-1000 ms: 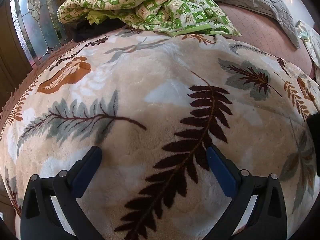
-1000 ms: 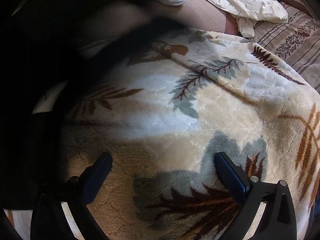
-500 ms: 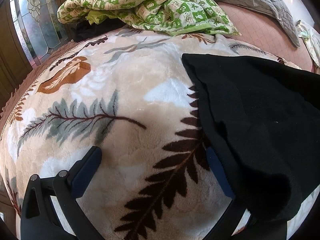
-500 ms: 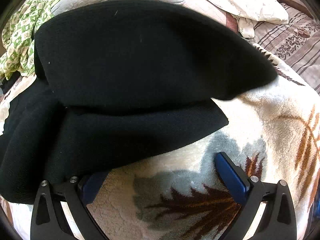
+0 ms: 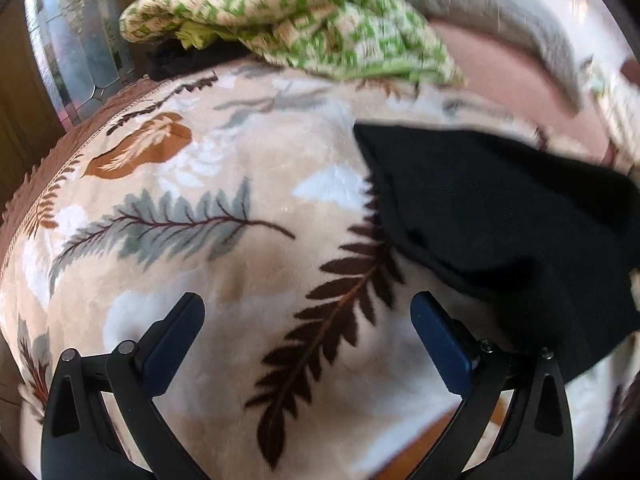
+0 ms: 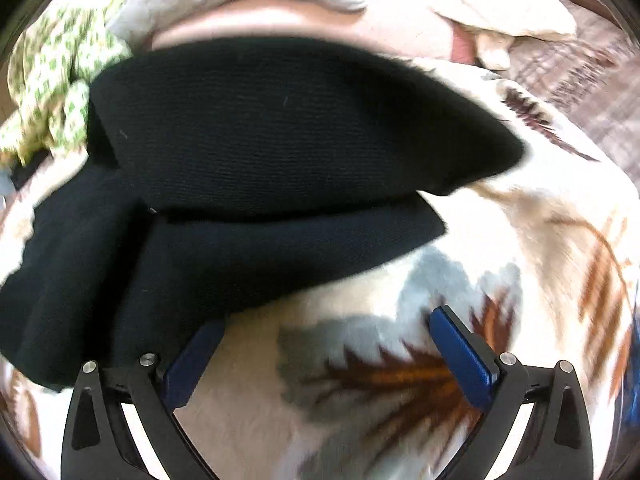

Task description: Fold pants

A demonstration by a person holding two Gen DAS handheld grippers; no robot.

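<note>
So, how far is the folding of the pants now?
Done: the black pants lie on the leaf-print blanket, bunched, one layer overlapping another. In hand: nothing; the left claw and the right claw are both open and empty, and the cloth covers one right fingertip. Left: spreading the pants flat and all the folds; no neat fold shows.

Black knit pants (image 6: 280,152) lie in a loose, bunched heap on a leaf-patterned blanket (image 6: 500,248), one layer folded over another; blur hides which end is the waistband.
</note>
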